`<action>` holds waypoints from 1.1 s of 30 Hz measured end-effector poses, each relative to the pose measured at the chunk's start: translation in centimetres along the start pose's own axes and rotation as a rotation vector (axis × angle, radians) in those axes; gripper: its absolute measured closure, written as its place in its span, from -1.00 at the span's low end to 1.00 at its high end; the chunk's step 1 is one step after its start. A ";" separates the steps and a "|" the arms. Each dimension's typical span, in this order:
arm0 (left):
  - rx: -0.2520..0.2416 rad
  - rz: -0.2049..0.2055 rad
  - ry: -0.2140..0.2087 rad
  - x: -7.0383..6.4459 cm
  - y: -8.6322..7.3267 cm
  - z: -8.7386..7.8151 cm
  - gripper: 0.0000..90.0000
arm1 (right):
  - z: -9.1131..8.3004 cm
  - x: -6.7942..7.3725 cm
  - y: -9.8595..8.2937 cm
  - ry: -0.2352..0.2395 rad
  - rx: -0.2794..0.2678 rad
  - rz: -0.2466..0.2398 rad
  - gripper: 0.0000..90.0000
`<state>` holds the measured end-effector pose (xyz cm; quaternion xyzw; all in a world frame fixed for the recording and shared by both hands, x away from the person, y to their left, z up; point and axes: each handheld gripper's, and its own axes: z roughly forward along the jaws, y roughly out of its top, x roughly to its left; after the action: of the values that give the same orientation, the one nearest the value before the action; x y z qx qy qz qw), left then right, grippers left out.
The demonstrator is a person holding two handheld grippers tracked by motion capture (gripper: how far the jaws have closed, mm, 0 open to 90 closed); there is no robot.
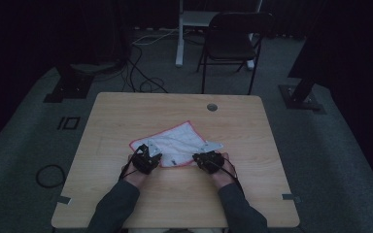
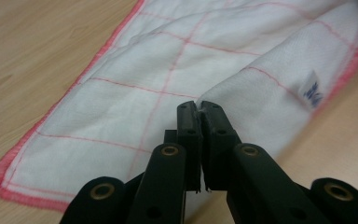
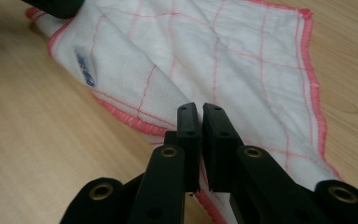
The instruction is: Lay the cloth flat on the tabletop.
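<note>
A white cloth (image 1: 177,143) with a pink hem and thin pink grid lines lies on the wooden tabletop (image 1: 126,116), spreading away from both tongs toward the far side. The left tongs (image 2: 200,109) have their jaws pressed together on a raised fold of the cloth, a sliver of white fabric showing between the tips; from these tongs the cloth runs forward and to the left, flat on the wood, while the lifted flap with a small blue-printed label (image 2: 313,93) stands just to the right. The right tongs (image 3: 200,112) are likewise closed, with the pink hem passing beneath and between the jaws, so they grip the cloth's near edge; the same label (image 3: 86,70) lies ahead and to their left. In the high view the left tongs (image 1: 147,156) and right tongs (image 1: 209,158) sit at the cloth's two near corners, well apart, each held by a hand (image 1: 138,175) in a dark sleeve (image 1: 114,208).
</note>
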<state>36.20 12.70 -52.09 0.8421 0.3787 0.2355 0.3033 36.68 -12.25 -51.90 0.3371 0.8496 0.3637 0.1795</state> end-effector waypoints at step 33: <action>-0.011 0.077 -0.034 -3.3 -1.0 -0.1 1.00 | 0.9 -0.8 0.7 -0.030 0.025 0.049 0.86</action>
<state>33.64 10.67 -53.23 0.8583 0.3395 0.2347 0.3050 38.09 -12.04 -51.96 0.3654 0.8429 0.3521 0.1788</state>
